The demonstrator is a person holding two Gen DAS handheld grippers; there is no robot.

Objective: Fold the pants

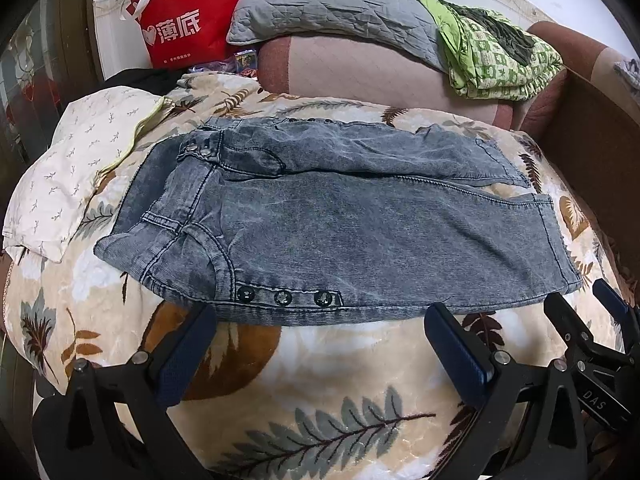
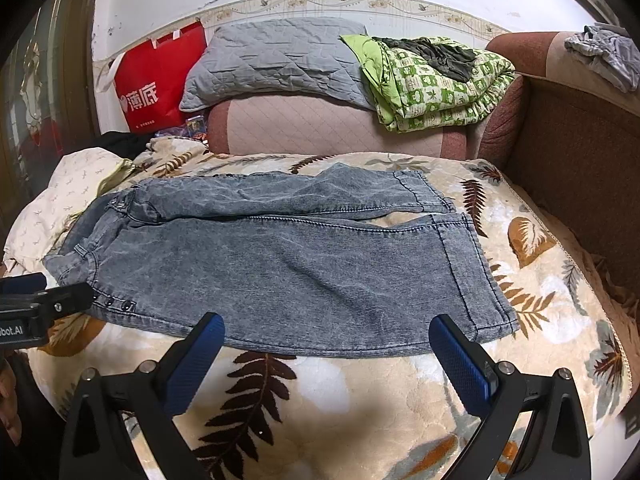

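Grey ribbed pants [image 1: 360, 232] lie flat on the fuzzy leaf blanket [image 1: 320, 408], long way sideways, waist left. The left gripper [image 1: 320, 328] and right gripper [image 2: 328, 336] gape wide, holding nothing.

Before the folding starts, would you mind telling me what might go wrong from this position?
Both grippers, left and right, hang open at the near edge of the pants, which lie flat on the plush leaf-print blanket. A pinch there may catch the blanket pile along with the denim. The far leg lies apart from the near one, so a lengthwise fold may land uneven. The waist end rests against the white pillow, which could snag.
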